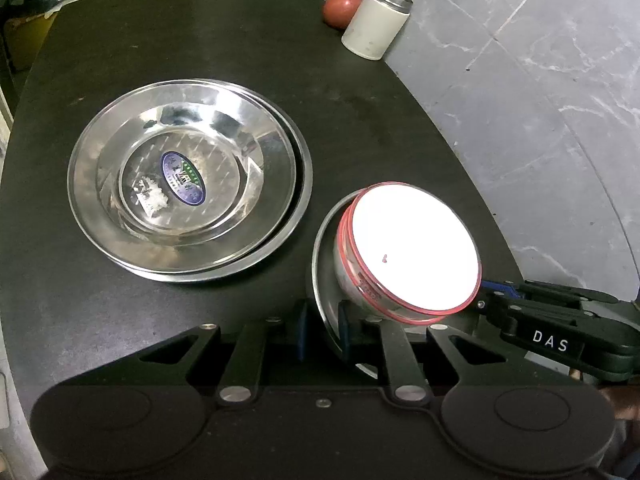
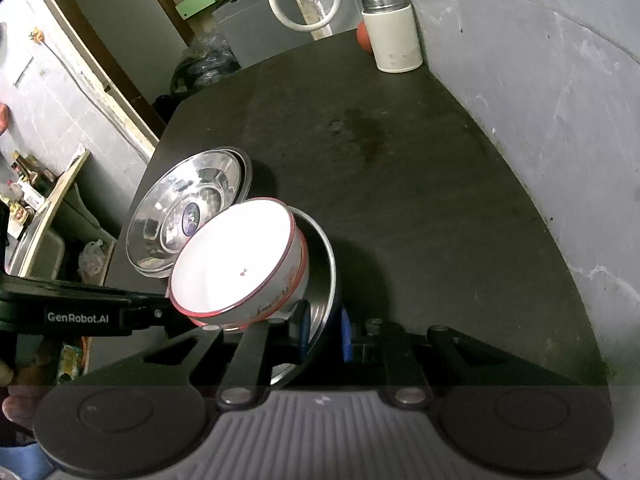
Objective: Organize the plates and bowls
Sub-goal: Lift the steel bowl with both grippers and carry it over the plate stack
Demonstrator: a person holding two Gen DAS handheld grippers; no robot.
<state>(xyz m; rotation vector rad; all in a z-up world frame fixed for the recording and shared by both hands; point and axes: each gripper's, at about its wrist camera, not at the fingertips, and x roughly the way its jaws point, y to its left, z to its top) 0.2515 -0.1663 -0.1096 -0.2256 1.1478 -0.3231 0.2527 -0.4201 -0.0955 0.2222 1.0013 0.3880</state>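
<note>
A small steel plate (image 1: 325, 248) (image 2: 322, 268) is tilted over the black table (image 1: 200, 40) (image 2: 400, 160) and carries two nested white bowls with red rims (image 1: 416, 248) (image 2: 236, 260). My left gripper (image 1: 323, 330) (image 2: 172, 314) is shut on the plate's near rim. My right gripper (image 2: 325, 332) (image 1: 482, 302) is shut on the rim at the opposite side. To the left, two stacked larger steel plates (image 1: 188, 176) (image 2: 188, 216) rest on the table, the top one bearing an oval sticker.
A white canister with a steel neck (image 1: 376, 20) (image 2: 394, 36) and a red round object (image 1: 340, 8) (image 2: 362, 36) stand at the table's far corner. A grey marbled wall (image 1: 540, 80) (image 2: 540, 80) runs along the right edge. Clutter and shelves lie beyond the left edge.
</note>
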